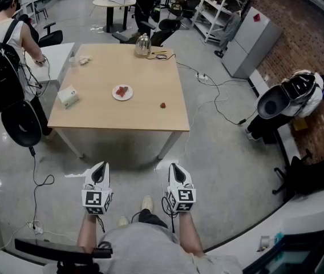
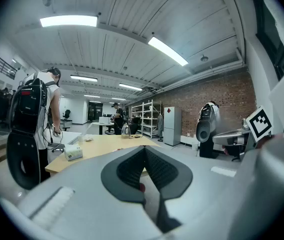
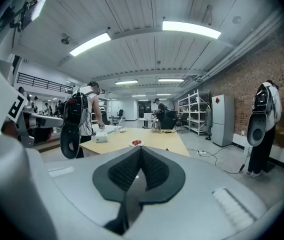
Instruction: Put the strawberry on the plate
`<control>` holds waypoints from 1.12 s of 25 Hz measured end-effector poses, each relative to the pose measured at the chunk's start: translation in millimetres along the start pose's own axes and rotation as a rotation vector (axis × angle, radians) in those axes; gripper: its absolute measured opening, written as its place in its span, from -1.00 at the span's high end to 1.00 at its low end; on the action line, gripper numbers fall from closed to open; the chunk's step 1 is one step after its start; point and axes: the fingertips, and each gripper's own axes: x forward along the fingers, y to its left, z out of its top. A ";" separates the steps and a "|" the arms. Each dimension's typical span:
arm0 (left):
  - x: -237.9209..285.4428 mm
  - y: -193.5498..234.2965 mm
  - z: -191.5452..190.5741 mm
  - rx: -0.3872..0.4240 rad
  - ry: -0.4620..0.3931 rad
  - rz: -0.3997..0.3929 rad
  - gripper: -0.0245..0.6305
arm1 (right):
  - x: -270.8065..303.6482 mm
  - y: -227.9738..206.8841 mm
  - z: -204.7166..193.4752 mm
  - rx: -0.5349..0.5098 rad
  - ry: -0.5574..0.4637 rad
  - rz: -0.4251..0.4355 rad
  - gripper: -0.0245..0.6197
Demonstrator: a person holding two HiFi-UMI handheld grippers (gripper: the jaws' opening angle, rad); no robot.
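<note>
Table (image 1: 150, 73) well ahead of you. Strawberry (image 1: 163, 104) lies straight beyond your right claw (image 1: 175, 167), the nearer; it and left claw (image 1: 100, 166) both pinched together, empty.

Small red strawberry (image 1: 163, 104) and small round white plate (image 1: 128, 96), apart on the light wooden table (image 1: 122, 61)

The strawberry lies alone on the bare tabletop, near the table's right edge in the head view. The plate sits flat nearer the table's middle, to the left of the berry and slightly farther from the person, and holds a few red pieces (image 1: 122, 90).
</note>
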 end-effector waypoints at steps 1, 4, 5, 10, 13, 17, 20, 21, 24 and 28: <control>3.0 0.1 3.1 0.002 0.001 0.003 0.86 | 3.2 -1.7 1.1 0.001 0.001 0.002 0.90; 13.5 -0.7 12.3 0.003 0.001 0.010 0.86 | 13.0 -8.3 4.1 0.004 0.004 0.008 0.90; 17.7 -1.8 13.9 0.003 0.001 0.010 0.86 | 15.8 -11.5 4.7 0.003 0.004 0.009 0.90; 38.8 -10.6 16.0 0.005 0.004 0.008 0.86 | 27.4 -29.8 9.4 0.018 -0.013 0.016 0.90; 55.4 -17.0 19.4 0.010 0.003 0.010 0.86 | 37.0 -43.3 16.1 0.040 -0.022 0.028 0.90; 75.1 -27.2 27.8 0.005 -0.004 0.030 0.86 | 51.8 -62.6 18.2 0.023 -0.011 0.051 0.90; 90.7 -34.4 28.2 0.006 -0.008 0.044 0.86 | 61.0 -78.1 20.2 0.016 -0.007 0.073 0.90; 95.9 -37.1 27.7 0.005 -0.010 0.049 0.86 | 63.8 -83.8 20.4 0.015 -0.006 0.079 0.90; 110.3 -47.8 32.7 0.006 -0.014 0.070 0.86 | 70.9 -101.6 22.8 0.011 -0.006 0.100 0.90; 129.0 -58.3 29.4 0.008 -0.006 0.094 0.86 | 78.3 -117.3 25.7 -0.005 -0.009 0.140 0.90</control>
